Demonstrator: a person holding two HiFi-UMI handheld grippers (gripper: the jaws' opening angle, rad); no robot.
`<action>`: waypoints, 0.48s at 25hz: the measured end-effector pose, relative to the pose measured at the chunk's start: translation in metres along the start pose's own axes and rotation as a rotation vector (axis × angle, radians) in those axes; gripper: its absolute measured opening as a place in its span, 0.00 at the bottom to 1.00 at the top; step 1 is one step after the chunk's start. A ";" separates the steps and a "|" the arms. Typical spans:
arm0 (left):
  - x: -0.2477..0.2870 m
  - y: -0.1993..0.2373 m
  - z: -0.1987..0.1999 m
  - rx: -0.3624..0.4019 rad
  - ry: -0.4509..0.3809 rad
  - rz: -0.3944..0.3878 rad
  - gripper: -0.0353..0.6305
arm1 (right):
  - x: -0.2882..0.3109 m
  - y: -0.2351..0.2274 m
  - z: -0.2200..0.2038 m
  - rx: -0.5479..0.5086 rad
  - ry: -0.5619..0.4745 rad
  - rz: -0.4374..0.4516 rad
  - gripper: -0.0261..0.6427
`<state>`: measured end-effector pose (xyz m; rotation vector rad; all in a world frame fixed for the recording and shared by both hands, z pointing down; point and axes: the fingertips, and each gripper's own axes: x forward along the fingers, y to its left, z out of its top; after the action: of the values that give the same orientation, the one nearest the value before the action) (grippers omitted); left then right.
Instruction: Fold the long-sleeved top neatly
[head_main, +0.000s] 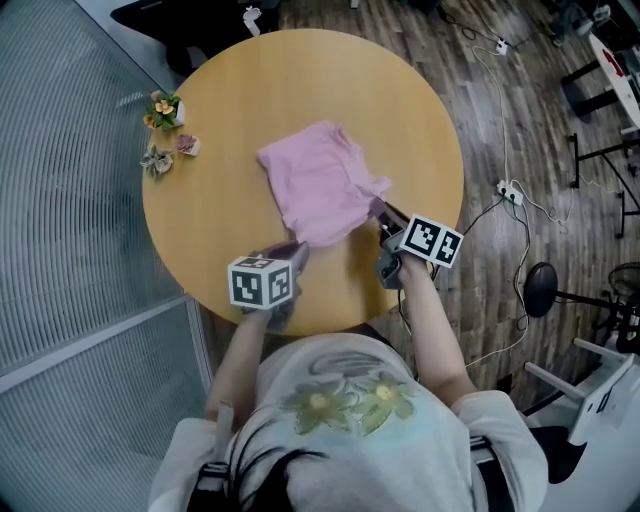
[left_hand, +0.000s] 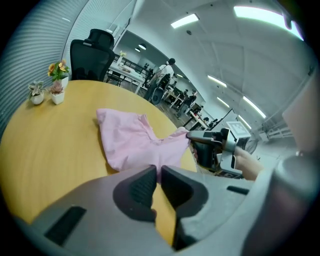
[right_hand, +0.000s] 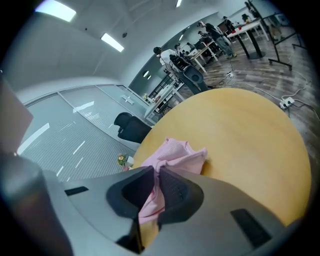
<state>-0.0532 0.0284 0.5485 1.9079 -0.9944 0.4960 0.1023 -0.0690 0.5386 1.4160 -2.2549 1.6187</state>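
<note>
Pink top lies part-folded mid-table, long axis from table's near edge toward far edge. Left gripper nearly closed, pinching near hem corner. Right gripper clamped on corner toward table's right. Both equally near; fold likely carries toward table's far edge.

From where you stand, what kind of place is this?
Probably an open-plan office: a black office chair at the round table, rows of desks with people behind, and strip lights on the ceiling.

Open-plan office: swivel chair, rows of desks, ceiling strip lights.
</note>
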 end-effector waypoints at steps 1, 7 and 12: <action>-0.001 0.003 0.010 -0.006 -0.017 0.001 0.10 | 0.006 0.006 0.007 -0.010 -0.003 0.007 0.12; -0.008 0.030 0.070 -0.061 -0.116 0.012 0.10 | 0.054 0.037 0.048 -0.040 -0.011 0.026 0.12; -0.004 0.062 0.117 -0.103 -0.162 0.057 0.10 | 0.102 0.051 0.075 -0.032 0.001 0.008 0.12</action>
<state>-0.1116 -0.0873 0.5190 1.8539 -1.1595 0.3194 0.0421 -0.1897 0.5166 1.4012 -2.2776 1.5783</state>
